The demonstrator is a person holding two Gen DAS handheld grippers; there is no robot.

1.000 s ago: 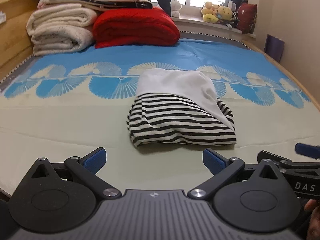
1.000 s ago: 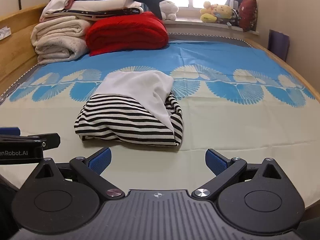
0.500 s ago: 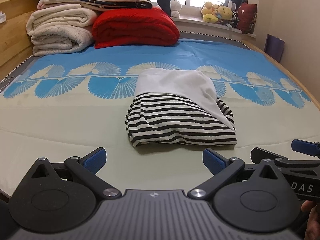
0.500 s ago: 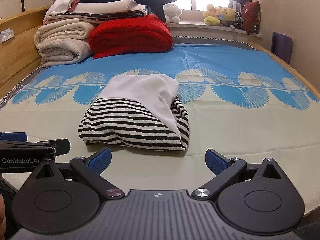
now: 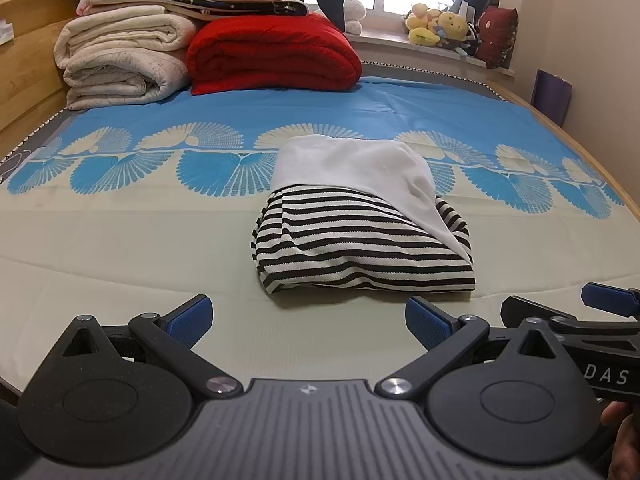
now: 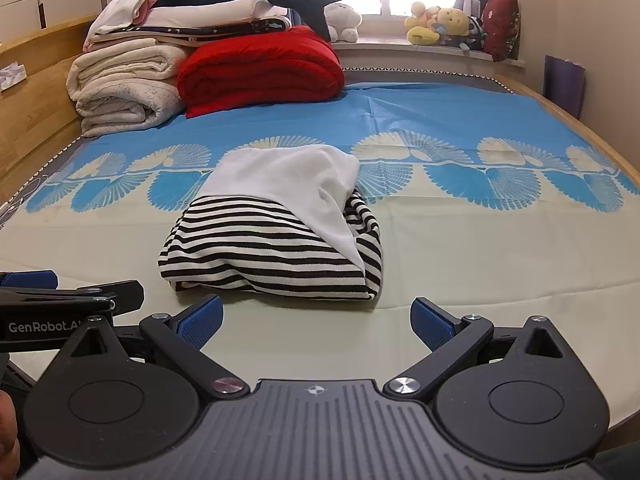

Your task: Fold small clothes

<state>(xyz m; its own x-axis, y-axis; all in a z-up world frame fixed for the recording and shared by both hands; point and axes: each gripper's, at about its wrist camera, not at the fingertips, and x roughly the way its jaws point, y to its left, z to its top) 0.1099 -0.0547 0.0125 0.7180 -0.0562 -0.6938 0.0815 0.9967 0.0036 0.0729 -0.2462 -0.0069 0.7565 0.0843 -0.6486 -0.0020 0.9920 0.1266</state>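
A folded black-and-white striped garment with a white part on top (image 5: pixel 360 236) lies in the middle of the bed; it also shows in the right wrist view (image 6: pixel 276 236). My left gripper (image 5: pixel 308 320) is open and empty, just short of the garment's near edge. My right gripper (image 6: pixel 316 320) is open and empty, also just in front of the garment. Each gripper shows at the edge of the other's view: the right one (image 5: pixel 600 312) and the left one (image 6: pixel 48 296).
The bed has a blue and cream patterned sheet (image 5: pixel 120 240). A red blanket (image 5: pixel 272 56) and a stack of cream blankets (image 5: pixel 120 60) lie at the far left. Plush toys (image 5: pixel 444 28) sit on the windowsill. A wooden bed rail (image 5: pixel 24 80) runs along the left.
Both grippers have edged slightly forward and sideways; the garment sits a little differently in each view. The garment itself has not moved and both grippers stay open.
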